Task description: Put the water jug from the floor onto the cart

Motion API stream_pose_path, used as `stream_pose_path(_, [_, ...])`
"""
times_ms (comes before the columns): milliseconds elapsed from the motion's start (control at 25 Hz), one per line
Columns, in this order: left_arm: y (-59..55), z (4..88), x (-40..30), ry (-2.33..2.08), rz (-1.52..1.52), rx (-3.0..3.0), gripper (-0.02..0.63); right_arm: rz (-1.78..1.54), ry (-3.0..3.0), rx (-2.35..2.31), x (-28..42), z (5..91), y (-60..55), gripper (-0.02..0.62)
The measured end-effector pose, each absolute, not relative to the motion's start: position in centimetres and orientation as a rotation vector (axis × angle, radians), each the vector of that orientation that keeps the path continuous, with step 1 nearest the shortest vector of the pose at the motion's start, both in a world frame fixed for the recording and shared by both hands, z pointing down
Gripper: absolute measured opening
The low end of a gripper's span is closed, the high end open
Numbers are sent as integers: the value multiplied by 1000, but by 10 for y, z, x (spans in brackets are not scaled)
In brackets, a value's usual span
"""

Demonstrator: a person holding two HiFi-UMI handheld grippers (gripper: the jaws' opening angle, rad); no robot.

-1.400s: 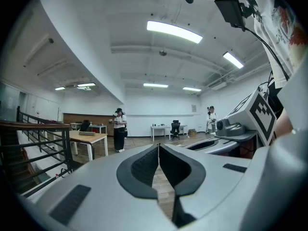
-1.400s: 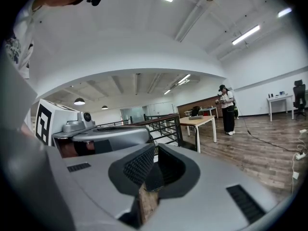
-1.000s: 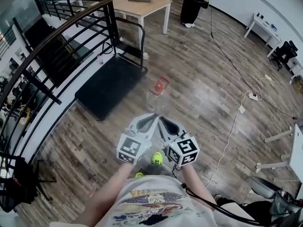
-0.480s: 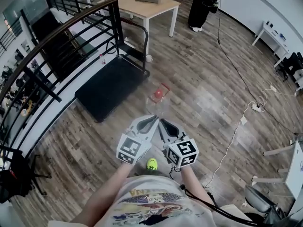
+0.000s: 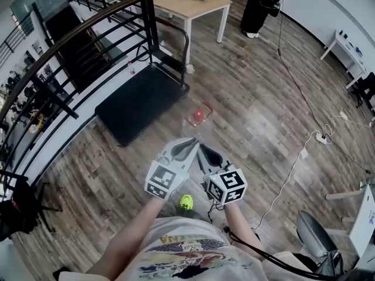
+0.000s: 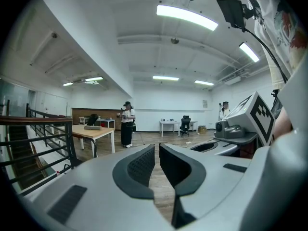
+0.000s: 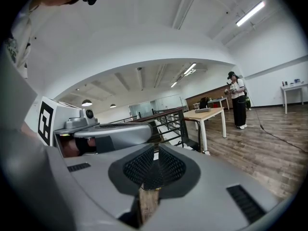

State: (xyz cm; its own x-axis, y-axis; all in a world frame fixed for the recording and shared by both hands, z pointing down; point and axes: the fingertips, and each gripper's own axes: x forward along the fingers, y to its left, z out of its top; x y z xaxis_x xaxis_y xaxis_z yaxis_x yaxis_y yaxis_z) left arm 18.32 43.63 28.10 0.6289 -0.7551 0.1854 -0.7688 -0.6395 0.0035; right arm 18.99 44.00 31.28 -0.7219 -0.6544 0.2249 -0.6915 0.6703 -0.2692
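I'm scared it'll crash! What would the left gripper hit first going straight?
Likely nothing close: past the left gripper only open floor shows; the water jug sits lower, maybe underneath.

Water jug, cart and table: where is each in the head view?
water jug (image 5: pixel 198 116), head view, on its red cap.
cart (image 5: pixel 140 101), head view, on the bare black deck.
table (image 5: pixel 196 6), head view, on the bare wooden top.

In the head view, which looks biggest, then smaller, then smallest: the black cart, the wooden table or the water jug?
1. black cart
2. wooden table, though it stands farther away
3. water jug
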Motion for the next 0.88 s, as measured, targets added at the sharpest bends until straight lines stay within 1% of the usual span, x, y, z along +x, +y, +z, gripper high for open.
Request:
stream_pose_path(320, [404, 287, 179, -1322, 285, 2764, 12, 549, -2749, 1147, 189, 321, 406, 31])
stream_pose_path(640, [353, 301, 179, -1235, 289, 2767, 14, 530, -2705, 1198, 191, 324, 353, 31])
stream_pose_path(880, [308, 306, 161, -1186, 295, 2772, 12, 552, -2676, 1231, 174, 327, 308, 31])
